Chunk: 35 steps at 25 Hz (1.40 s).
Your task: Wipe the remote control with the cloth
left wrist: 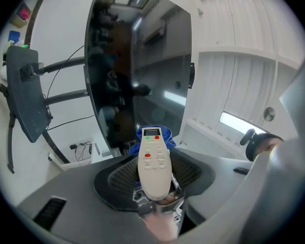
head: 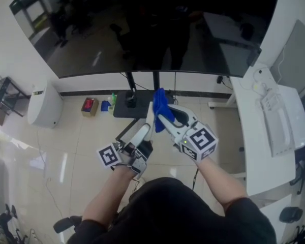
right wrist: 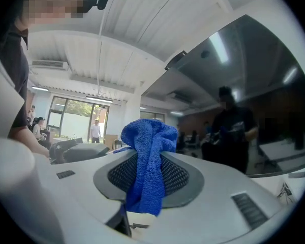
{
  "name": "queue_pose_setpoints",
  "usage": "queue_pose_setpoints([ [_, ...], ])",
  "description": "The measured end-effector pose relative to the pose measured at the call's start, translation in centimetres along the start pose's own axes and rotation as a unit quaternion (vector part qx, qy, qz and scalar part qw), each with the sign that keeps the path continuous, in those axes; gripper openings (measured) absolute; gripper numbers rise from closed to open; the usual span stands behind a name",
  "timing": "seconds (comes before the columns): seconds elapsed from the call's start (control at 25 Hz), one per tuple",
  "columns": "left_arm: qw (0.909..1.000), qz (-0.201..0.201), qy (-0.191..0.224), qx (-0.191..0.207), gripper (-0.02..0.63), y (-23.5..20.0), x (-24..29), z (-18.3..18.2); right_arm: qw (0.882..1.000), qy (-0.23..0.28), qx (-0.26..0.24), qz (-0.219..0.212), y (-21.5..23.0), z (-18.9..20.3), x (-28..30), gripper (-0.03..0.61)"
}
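Left gripper [head: 138,145] clenched on remote [left wrist: 153,161] at near end. Long axis runs along jaws, away from person; display end free. Right gripper [head: 168,120] clamped on bunched cloth [right wrist: 148,156]. Cloth just past remote's far tip, slightly right; contact unclear. Judgement: wipe stroke runs lengthwise, from tip back toward left jaws.

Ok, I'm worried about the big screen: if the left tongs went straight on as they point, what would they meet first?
Likely the blue cloth held in the right tongs, just beyond the tip of the remote control; the dark screen lies farther behind, though depth is unclear.
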<state>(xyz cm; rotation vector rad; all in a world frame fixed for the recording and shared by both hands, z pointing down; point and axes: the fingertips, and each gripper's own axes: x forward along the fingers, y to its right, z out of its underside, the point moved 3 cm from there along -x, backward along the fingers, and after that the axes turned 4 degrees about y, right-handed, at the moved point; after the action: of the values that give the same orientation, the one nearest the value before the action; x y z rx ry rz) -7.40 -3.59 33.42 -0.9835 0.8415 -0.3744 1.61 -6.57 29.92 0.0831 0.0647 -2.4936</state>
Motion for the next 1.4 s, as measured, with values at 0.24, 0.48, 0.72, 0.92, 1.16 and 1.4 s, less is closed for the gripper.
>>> queue_pose_setpoints([
  [0.24, 0.9922, -0.084, 0.006, 0.092, 0.197, -3.4, -0.4, 0.2, 0.999, -0.028, -0.011, 0.035, 2.0, 1.6, -3.9, 0.133],
  [0.48, 0.8718, -0.342, -0.070, 0.343, 0.198, -14.4, -3.0, -2.7, 0.989, -0.126, 0.008, 0.074, 3.4, 8.4, -6.5, 0.133],
  [0.72, 0.7846, -0.459, -0.128, 0.397, 0.198, -27.7, -3.7, -6.0, 0.968, -0.231, 0.041, 0.086, 3.9, 15.6, -6.1, 0.133],
  [0.92, 0.7584, -0.498, -0.168, 0.385, 0.198, -39.5, -2.8, -8.6, 0.947, -0.293, 0.075, 0.113, 6.5, 21.3, -3.8, 0.132],
  [1.16, 0.7352, -0.521, -0.207, 0.382, 0.198, -49.6, -1.6, -10.8, 0.926, -0.330, 0.109, 0.149, 9.0, 25.2, -1.9, 0.132],
  [1.4, 0.7097, -0.558, -0.216, 0.371, 0.198, -54.8, -4.3, -10.6, 0.913, -0.354, 0.130, 0.158, 10.2, 28.4, 0.0, 0.133],
])
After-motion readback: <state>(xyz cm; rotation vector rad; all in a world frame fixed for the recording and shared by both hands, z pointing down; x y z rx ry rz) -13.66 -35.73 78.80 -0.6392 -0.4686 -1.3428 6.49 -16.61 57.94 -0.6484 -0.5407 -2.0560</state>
